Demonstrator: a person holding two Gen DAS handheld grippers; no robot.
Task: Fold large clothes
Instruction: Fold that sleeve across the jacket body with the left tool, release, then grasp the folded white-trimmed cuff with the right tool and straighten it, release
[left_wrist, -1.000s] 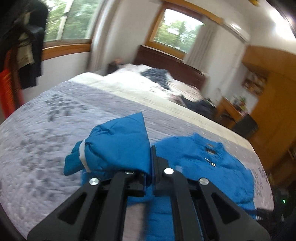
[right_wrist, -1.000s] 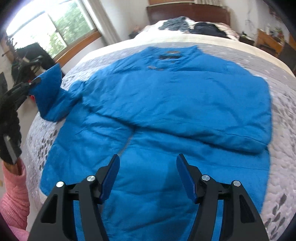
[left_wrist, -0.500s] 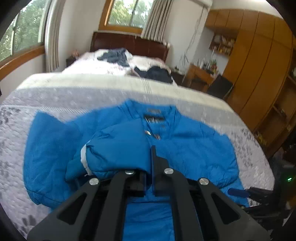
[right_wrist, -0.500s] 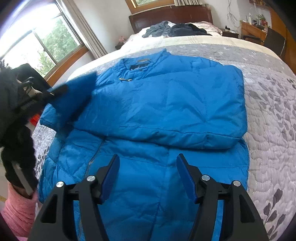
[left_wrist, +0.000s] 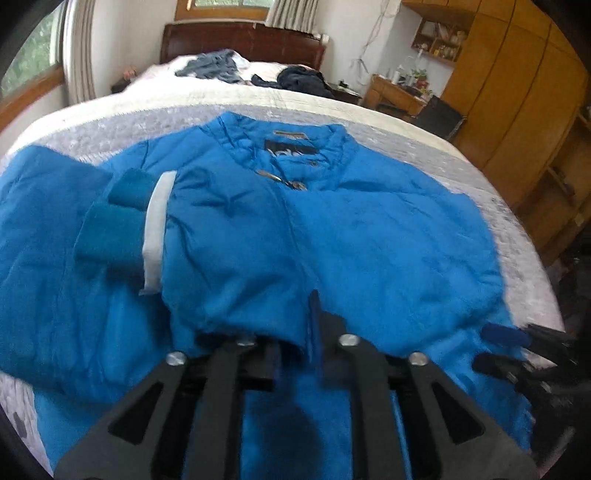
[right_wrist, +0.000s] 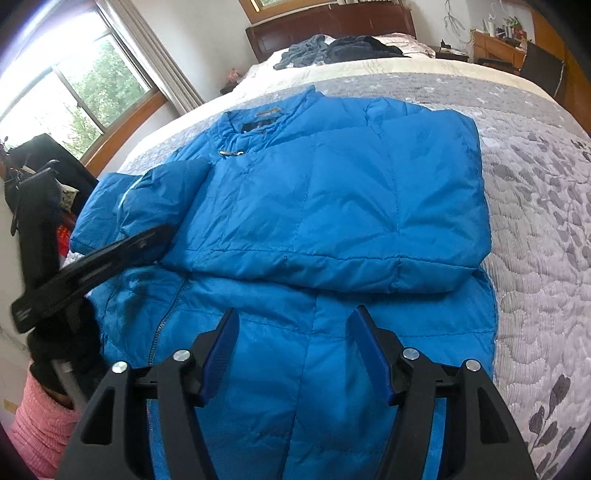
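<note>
While left tool (left_wrist: 295, 332) clamps sleeve (left_wrist: 229, 251) over jacket (right_wrist: 332, 192) chest, right tool (right_wrist: 293, 350) hangs open above hem; jacket spread across bed (right_wrist: 535, 206) near foot edge.

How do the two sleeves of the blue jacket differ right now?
The left sleeve is pinched in the left gripper and held partly across the chest, its cuff showing; the right sleeve lies flat, folded across the front, with nothing touching it. The right gripper hovers open over the lower jacket. Both sleeves are the same quilted blue fabric.
</note>
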